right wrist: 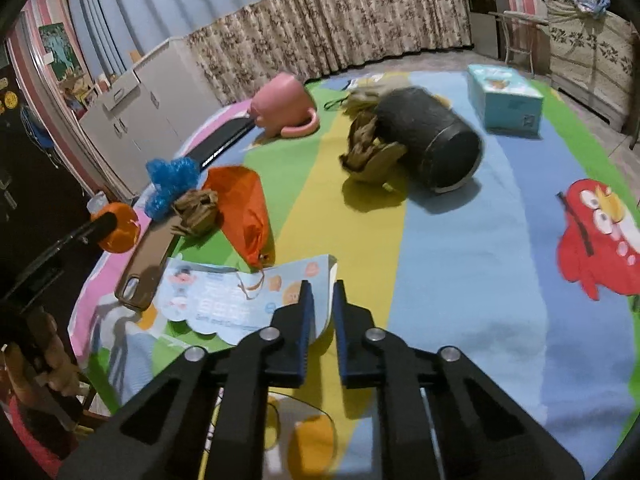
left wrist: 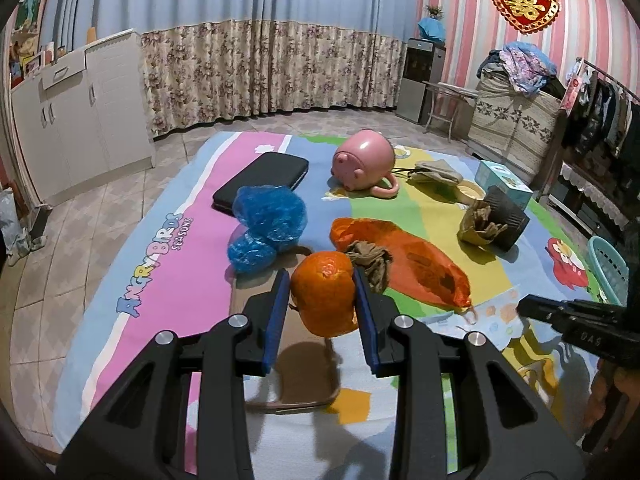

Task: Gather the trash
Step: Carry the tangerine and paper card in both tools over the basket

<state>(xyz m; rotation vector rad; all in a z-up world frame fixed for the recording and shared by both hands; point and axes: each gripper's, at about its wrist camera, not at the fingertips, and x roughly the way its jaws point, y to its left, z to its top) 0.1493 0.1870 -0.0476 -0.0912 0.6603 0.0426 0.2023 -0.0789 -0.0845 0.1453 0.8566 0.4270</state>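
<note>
My left gripper (left wrist: 322,280) is shut on an orange peel (left wrist: 325,296) and holds it above the bed; the peel also shows in the right wrist view (right wrist: 118,226). My right gripper (right wrist: 320,292) is nearly shut and empty, its tips at the edge of a light blue wet-wipe packet (right wrist: 224,300). An orange plastic bag (left wrist: 404,264) (right wrist: 242,208), crumpled brown paper (left wrist: 370,264) (right wrist: 198,210) and a blue crumpled plastic bag (left wrist: 266,226) (right wrist: 170,184) lie on the colourful blanket (right wrist: 460,280). More brown paper (right wrist: 370,152) lies at a tipped black cup (right wrist: 434,144).
A pink pig-shaped mug (left wrist: 362,160) lies on its side. A black case (left wrist: 262,178), a tissue box (right wrist: 504,100) and a brown phone case (right wrist: 146,264) lie on the bed. A teal basket (left wrist: 610,270) stands at the right. White cabinets (left wrist: 76,120) stand at the left.
</note>
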